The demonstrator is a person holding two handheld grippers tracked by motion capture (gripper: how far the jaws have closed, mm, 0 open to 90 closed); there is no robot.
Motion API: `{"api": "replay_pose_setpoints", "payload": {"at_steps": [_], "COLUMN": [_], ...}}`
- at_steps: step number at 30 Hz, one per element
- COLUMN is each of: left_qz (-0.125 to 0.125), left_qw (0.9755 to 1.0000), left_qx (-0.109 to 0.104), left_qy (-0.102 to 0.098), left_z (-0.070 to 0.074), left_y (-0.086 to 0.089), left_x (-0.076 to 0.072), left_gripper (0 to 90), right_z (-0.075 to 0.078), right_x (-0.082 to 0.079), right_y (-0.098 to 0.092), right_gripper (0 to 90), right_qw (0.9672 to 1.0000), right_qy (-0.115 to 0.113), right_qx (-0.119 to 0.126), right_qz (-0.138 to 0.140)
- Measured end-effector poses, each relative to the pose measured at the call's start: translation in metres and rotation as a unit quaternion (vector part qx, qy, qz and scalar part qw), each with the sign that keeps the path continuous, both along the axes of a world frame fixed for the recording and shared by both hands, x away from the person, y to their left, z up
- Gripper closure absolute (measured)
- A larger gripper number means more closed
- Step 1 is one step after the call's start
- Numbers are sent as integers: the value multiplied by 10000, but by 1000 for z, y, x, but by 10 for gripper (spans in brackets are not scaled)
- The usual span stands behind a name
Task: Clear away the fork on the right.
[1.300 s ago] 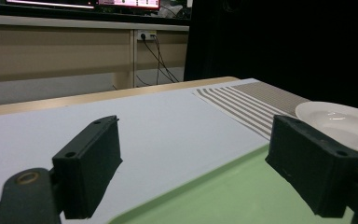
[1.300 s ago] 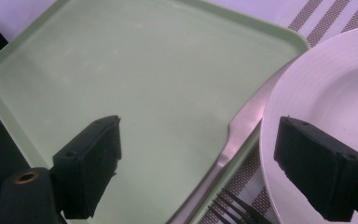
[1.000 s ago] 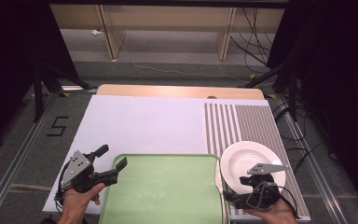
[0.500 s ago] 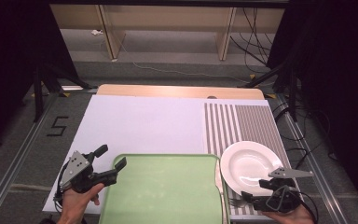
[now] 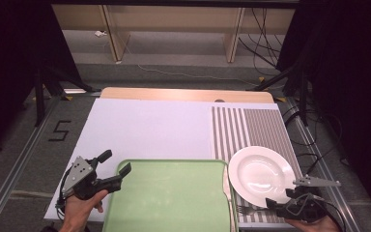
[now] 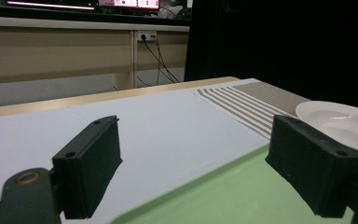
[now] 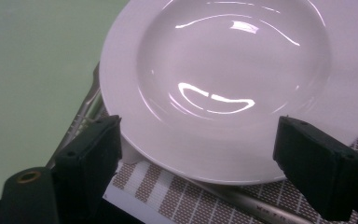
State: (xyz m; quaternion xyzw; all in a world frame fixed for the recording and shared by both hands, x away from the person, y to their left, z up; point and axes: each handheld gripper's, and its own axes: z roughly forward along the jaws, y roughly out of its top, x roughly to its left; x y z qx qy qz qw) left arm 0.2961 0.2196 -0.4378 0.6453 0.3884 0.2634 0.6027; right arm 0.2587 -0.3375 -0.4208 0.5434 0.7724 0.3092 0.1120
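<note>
A white plate (image 5: 263, 173) rests on the striped placemat (image 5: 251, 126) at the near right. In the right gripper view the plate (image 7: 233, 70) looms close. My right gripper (image 7: 198, 156) is open, its jaws either side of the plate's near rim without touching it. From above, that right gripper (image 5: 276, 205) sits just in front of the plate. A green tray (image 5: 174, 195) lies at the near centre. My left gripper (image 5: 115, 163) is open at the tray's far left corner. In its own view the left gripper (image 6: 196, 156) has one jaw over the white mat and one over the tray (image 6: 242, 196).
A fork (image 7: 81, 119) lies between tray and plate, tines toward me, also seen from above as the fork (image 5: 228, 186). A metal handle (image 7: 256, 205) pokes out under the plate's near rim. A white mat (image 5: 149, 128) covers the table's left and middle.
My right gripper has drawn back to the right and toward me, off the plate's near edge. The left gripper, tray and plate have stayed put.
</note>
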Motion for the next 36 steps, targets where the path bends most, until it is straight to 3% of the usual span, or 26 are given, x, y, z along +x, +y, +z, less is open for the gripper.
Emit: {"api": "replay_pose_setpoints", "payload": {"at_steps": [2, 3, 6, 8, 9, 13, 14, 15, 16, 17, 19, 20, 21, 22, 24, 25, 26, 27, 29, 31, 32, 33, 35, 36], "left_qz": [-4, -5, -6, -2, -1, 4, 8, 10, 4, 6, -5, -6, -6, -3, -5, -7, -9, -9, -7, -7, -6, 5, -8, -8], "left_qw": [10000, 10000, 10000, 10000, 10000, 10000, 10000, 10000, 10000, 10000, 10000, 10000, 10000, 10000, 10000, 10000, 10000, 10000, 10000, 10000, 10000, 10000, 10000, 10000], "left_qx": [4, 5, 5, 6, 5, 2, -2, -3, 2, 4, 2, -1, -2, 3, 2, 1, 4, -1, -1, -4, -10, -9, -5, 3], "left_qy": [-3, -5, -7, -7, -9, -11, -9, -9, -12, -9, -9, -9, -13, -16, -13, -12, -12, -13, -12, -10, -10, -10, -10, -9], "left_z": [0, 0, 0, 0, 0, 0, 1, 1, 1, 1, 0, 0, 0, 0, 0, 0, 0, 0, 0, 0, 1, 1, 0, 0], "left_y": [0, 0, 0, 0, 0, 0, 0, 0, 0, 0, 0, 0, 0, 0, 0, 0, 0, 0, 0, 0, 0, 0, 0, 0], "left_x": [0, 0, 0, 0, 0, 0, 0, -1, 0, 0, 0, 0, 0, 0, 0, 0, 0, 0, 0, 0, 0, 0, 0, 0], "left_gripper": [163, 163, 163, 163, 163, 163, 163, 163, 163, 164, 163, 163, 163, 163, 163, 163, 163, 163, 163, 163, 163, 163, 163, 163], "right_z": [-2, -1, -3, -4, -5, -7, -6, -5, -9, -10, -11, -7, -10, -11, -13, -14, -18, -19, -19, -21, -20, -23, -24, -22], "right_x": [2, 0, 1, 0, 1, 1, -1, -1, 1, 1, 1, 1, 2, 2, 3, 3, 4, 5, 3, 4, 3, 4, 4, 4], "right_y": [-4, -3, -10, -11, -12, -17, -14, -13, -18, -19, -18, -20, -21, -20, -20, -19, -21, -22, -18, -19, -18, -19, -20, -18], "right_gripper": [165, 165, 165, 166, 166, 166, 166, 166, 166, 166, 166, 167, 167, 167, 169, 169, 170, 170, 168, 177, 177, 177, 177, 177], "right_qw": [10000, 9998, 9996, 9990, 9992, 9989, 9967, 9958, 9982, 9984, 9980, 9962, 9971, 9971, 9967, 9969, 9979, 9975, 9954, 9959, 9949, 9966, 9971, 9952], "right_qy": [-50, 124, 144, 234, 164, 272, 514, 622, 367, 352, 404, 698, 606, 642, 680, 697, 556, 582, 716, 658, 864, 723, 677, 725], "right_qx": [-43, 40, -137, -104, -107, -154, -173, -132, -151, -183, -106, -357, -348, -248, -332, -260, -299, -396, -563, -572, -456, -376, -332, -581], "right_qz": [8, -160, -210, -360, -346, -340, -596, -660, -446, -402, -471, -376, -298, -324, -289, -274, -145, -51, -313, -237, -248, -147, -137, -310]}}
